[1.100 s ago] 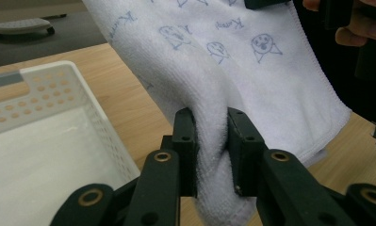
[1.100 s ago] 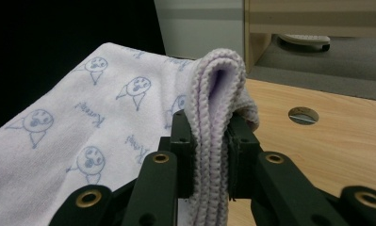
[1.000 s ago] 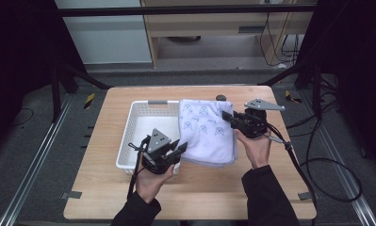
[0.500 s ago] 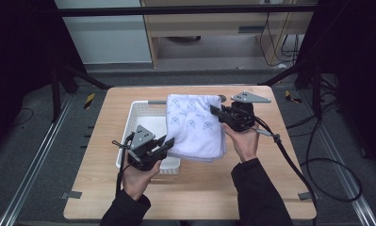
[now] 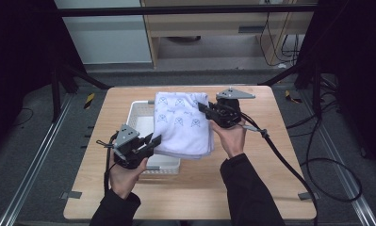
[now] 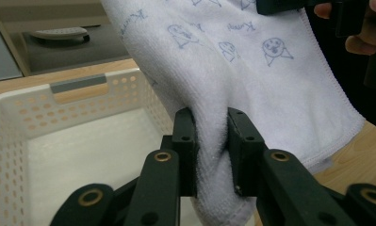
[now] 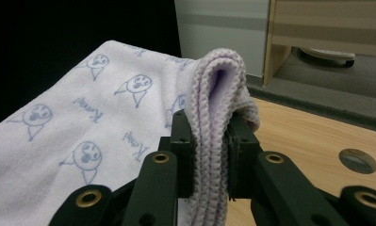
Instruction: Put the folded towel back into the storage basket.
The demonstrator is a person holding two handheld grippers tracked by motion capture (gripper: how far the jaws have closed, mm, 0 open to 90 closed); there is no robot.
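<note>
A folded white towel (image 5: 182,123) with blue cartoon prints hangs in the air between both grippers, above the right part of a white perforated basket (image 5: 139,114). My left gripper (image 5: 153,140) is shut on the towel's near left edge, the cloth (image 6: 251,70) bunched between its jaws over the basket (image 6: 77,136). My right gripper (image 5: 203,108) is shut on the far right edge, where the folded layers (image 7: 216,94) stick up between its jaws. The towel (image 7: 82,141) spreads away to the left in the right gripper view.
The wooden table (image 5: 270,155) has bare surface to the right and in front of the basket. A round hole (image 7: 358,160) sits in the tabletop. Cables (image 5: 289,165) trail off the right side. A wooden cabinet (image 5: 214,28) stands beyond the table.
Both grippers have carried the towel leftward and away from the person, from the table beside the basket to over the basket's right part. Both stay shut on it.
</note>
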